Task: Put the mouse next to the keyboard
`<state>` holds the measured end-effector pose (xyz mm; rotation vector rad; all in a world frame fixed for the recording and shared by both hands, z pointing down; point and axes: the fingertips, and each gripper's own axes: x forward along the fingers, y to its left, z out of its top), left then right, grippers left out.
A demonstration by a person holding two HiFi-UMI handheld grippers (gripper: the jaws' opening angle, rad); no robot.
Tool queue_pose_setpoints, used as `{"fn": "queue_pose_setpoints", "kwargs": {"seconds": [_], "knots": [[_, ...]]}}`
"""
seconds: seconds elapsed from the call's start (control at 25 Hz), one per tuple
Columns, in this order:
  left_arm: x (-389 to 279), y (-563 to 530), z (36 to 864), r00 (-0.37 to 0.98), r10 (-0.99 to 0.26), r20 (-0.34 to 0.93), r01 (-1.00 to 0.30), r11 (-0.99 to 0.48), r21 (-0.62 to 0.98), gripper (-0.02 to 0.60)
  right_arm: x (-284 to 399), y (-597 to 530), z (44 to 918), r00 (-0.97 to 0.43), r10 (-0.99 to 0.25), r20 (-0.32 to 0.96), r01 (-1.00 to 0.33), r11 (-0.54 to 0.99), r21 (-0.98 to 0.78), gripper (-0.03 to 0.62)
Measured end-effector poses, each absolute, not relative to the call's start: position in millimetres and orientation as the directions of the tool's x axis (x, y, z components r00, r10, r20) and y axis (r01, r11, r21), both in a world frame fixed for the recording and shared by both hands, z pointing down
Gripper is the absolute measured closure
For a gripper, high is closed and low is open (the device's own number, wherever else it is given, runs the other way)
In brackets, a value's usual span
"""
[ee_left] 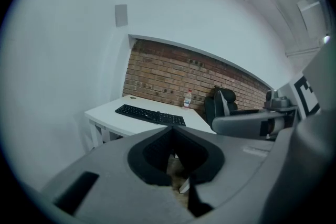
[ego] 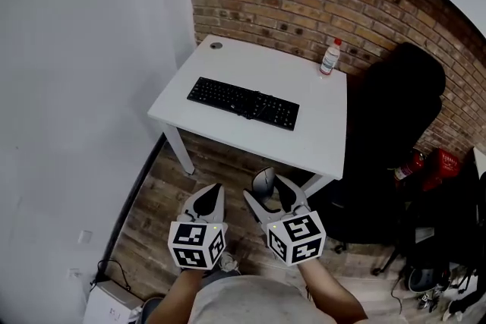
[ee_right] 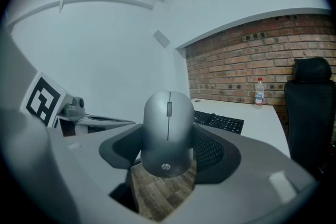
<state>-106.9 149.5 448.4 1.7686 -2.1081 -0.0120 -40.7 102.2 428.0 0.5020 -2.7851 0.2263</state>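
Note:
A black keyboard [ego: 243, 103] lies across the middle of a white table [ego: 319, 148]; it also shows in the left gripper view as the keyboard [ee_left: 150, 114] and in the right gripper view as the keyboard [ee_right: 219, 121]. My right gripper [ego: 269, 196] is shut on a grey mouse [ee_right: 167, 132], held upright between the jaws over the wooden floor, short of the table's near edge. The mouse [ego: 263, 181] peeks out between the jaws in the head view. My left gripper [ego: 203, 202] hangs beside it, shut and empty, with its jaws meeting at the tips.
A small bottle [ego: 329, 57] stands at the table's far right edge by the brick wall. A black office chair [ego: 395, 125] sits right of the table. Red items [ego: 433, 167] and cables lie on the floor at the right. A white wall runs along the left.

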Motion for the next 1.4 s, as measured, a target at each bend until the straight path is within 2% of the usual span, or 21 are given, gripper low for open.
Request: {"fn": "queue_pose_setpoints", "kwargs": {"seconds": [0.4, 0.8, 1.4], "knots": [[-151.4, 129.1, 450.6, -0.074, -0.957, 0.282, -0.951, 0.153, 0.27, 0.585, -75.4, 79.1, 432.6, -0.855, -0.388, 0.344, -0.442, 0.893, -0.091, 0.295], [-167.4, 95.7, 458.5, -0.011, -0.957, 0.288, -0.957, 0.094, 0.275, 0.584, -85.4, 44.1, 439.6, -0.817, -0.459, 0.349, -0.517, 0.851, -0.091, 0.295], [-185.9, -19.0, 474.5, 0.055, -0.943, 0.328, -0.968, 0.03, 0.249, 0.584, -93.7, -67.6, 461.8, -0.773, -0.523, 0.358, -0.594, 0.795, -0.121, 0.295]]}}
